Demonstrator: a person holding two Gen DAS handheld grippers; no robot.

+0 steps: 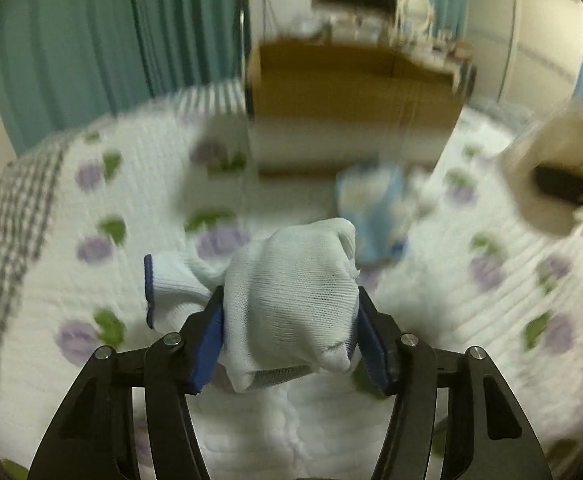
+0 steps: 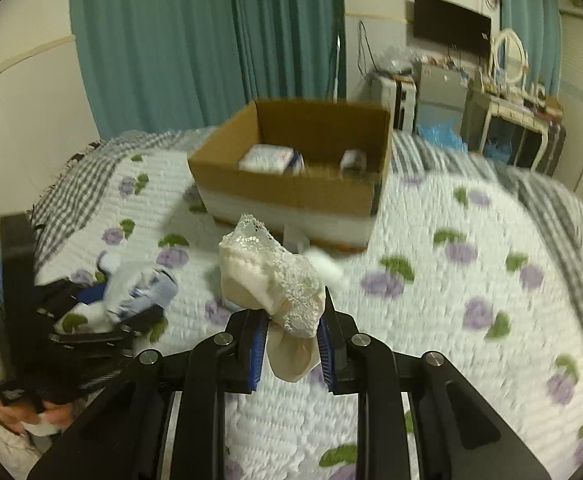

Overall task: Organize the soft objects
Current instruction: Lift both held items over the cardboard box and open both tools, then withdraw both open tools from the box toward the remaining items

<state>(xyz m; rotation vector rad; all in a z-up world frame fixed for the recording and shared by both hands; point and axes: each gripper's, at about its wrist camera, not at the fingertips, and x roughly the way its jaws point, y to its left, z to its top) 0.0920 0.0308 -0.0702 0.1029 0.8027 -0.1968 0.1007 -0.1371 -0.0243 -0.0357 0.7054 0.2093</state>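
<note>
1. Bedroom: quilt (image 2: 431,216) with purple flowers and green leaves over a bed, teal curtains (image 2: 195,40) behind, a TV (image 2: 451,26) and a cluttered dresser (image 2: 511,112) at the far wall.
2. Open cardboard box (image 2: 291,160) on the quilt straight ahead, with two small pale bundles already inside (likely earlier folded items; too blurred to name).
3. Left gripper (image 1: 291,320): jaws closed narrowly around a white sock (image 1: 291,292), its blue-trimmed cuff flopping out to the left, the whole held above the quilt.
4. Right gripper (image 2: 291,332): jaws pinched on a cream sock (image 2: 279,280) with a lace edge, toe dangling below the pads, also above the quilt and short of the box.
5. More left to sort: a light-blue cloth (image 1: 375,216) on the quilt near the box front, plus a small white scrap (image 2: 323,264) beside it.
6. Probable step: carrying both socks toward the box.
7. Risks:
   - Heavy blur in both views (fast motion, presumably); a swinging loose end could work free of a shallow pinch and drop on the quilt.
   - Near wall of the box stands tall; too low an approach could snag the dangling toe or cuff on the rim and nudge the box.
   - Two grippers converging on one opening could collide.
</note>
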